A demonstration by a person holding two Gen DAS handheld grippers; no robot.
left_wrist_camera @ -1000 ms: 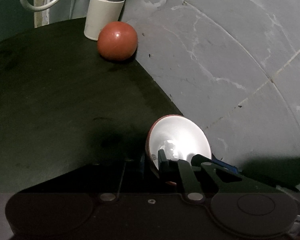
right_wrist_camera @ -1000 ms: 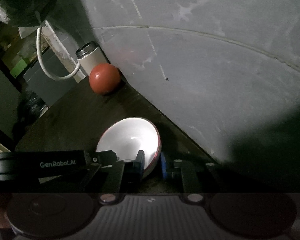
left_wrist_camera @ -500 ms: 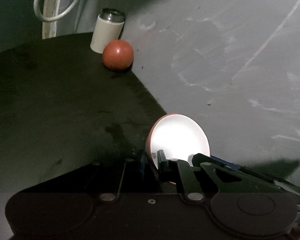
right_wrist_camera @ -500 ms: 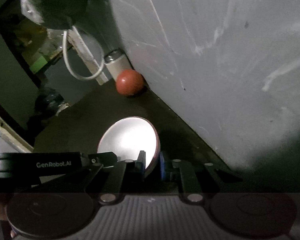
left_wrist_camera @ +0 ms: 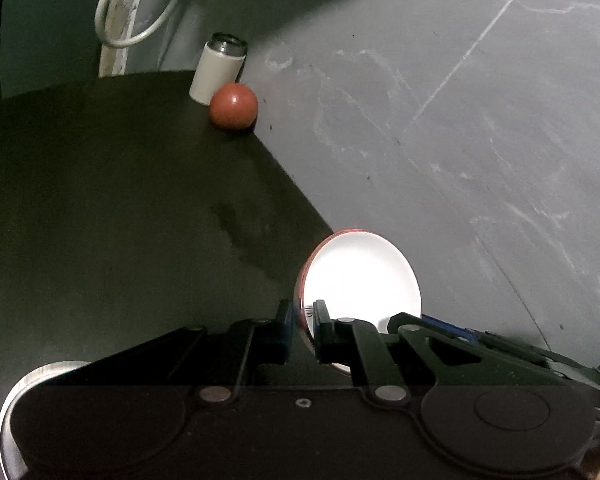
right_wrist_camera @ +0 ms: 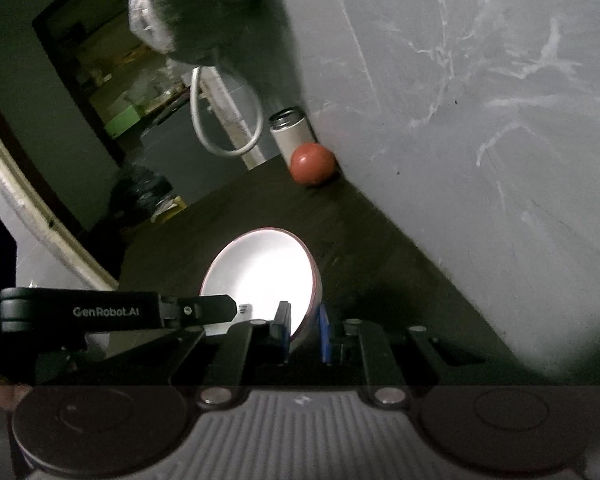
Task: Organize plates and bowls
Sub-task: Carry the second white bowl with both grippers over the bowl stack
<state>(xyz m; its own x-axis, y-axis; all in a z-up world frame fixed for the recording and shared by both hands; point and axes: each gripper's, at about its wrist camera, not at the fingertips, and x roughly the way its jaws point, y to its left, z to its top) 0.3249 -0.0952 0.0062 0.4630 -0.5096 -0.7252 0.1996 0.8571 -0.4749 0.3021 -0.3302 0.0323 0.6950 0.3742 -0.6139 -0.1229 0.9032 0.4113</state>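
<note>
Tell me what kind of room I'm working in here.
Likely a dim utility or storage corner, not a proper kitchen: rough grey wall, dark table, loose white cable, clutter through the doorway.

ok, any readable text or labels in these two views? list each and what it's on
"GenRobot.AI": white lettering on the black side of the left gripper, seen in the right wrist view.
Small dark print on the white inside of the bowl near its rim, beside the fingers: too small to read in either view.
Nothing readable on the white canister or the red ball.
</note>
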